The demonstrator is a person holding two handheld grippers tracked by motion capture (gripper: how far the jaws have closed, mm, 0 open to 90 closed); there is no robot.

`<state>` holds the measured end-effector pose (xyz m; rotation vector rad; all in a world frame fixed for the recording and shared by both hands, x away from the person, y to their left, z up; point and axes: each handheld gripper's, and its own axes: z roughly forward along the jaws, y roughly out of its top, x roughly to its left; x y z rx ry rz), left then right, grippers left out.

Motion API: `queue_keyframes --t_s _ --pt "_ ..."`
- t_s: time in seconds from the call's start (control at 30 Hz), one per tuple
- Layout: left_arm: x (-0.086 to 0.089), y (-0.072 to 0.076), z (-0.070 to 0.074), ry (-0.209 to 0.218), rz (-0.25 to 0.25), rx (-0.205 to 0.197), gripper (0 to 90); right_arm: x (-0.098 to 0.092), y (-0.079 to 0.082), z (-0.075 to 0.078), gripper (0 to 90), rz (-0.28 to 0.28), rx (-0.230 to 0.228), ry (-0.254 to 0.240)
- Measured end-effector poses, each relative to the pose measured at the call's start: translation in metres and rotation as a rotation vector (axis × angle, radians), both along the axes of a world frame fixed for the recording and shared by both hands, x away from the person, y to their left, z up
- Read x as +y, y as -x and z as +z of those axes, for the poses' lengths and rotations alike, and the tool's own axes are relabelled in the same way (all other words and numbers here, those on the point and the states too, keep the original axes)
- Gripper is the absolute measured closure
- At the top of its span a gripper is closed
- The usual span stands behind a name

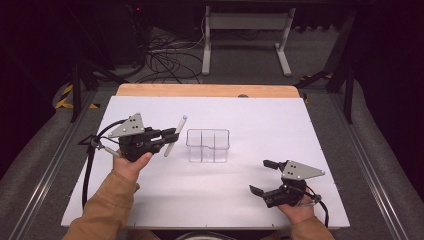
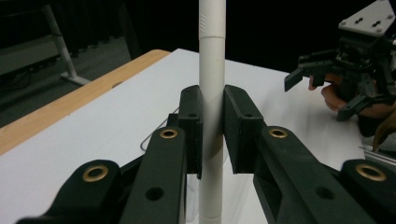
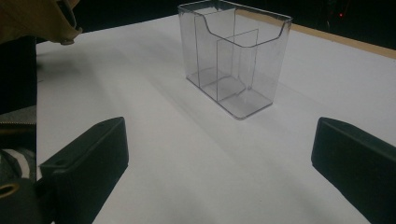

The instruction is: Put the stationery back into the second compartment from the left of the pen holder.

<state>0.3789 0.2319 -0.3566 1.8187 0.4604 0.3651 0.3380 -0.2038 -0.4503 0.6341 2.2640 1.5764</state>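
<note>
Resting low at the near right of the white table top (image 1: pixel 250 200), the right gripper (image 1: pixel 264 176) sits in a person's hand with its two black jaws spread wide apart and nothing between them; in the right gripper view the pads frame bare table. Further in and to the left, the left gripper (image 1: pixel 167 136), held by a hand in a tan sleeve (image 1: pixel 107 210), has its jaws pressed against a slim white cylindrical pen (image 1: pixel 175 136), pinching it near the middle. In the high view the pen tilts, its upper end leaning away from the person, and it is lifted clear of the table; in the left gripper view it runs straight up between the two pads. Just beside the pen, to its right and near the table's middle, stands a clear plastic rectangular holder (image 1: pixel 208 146) with inner dividers, upright and empty. Beyond the white surface runs a light wooden table edge (image 1: pixel 207 90), and past it grey floor with tangled black cables (image 1: pixel 167 62).
</note>
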Motion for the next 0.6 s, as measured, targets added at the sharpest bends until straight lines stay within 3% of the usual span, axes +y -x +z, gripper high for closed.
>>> queue_keyframes --t_s 0.1,0.6 --pt "-0.006 0.000 0.005 -0.025 0.003 -0.021 78.6 0.000 0.000 0.000 4.1 0.001 -0.001 -0.002" --pt "-0.039 -0.013 0.017 -0.005 -0.018 -0.031 78.5 0.000 0.001 0.000 4.2 0.006 -0.004 0.000"
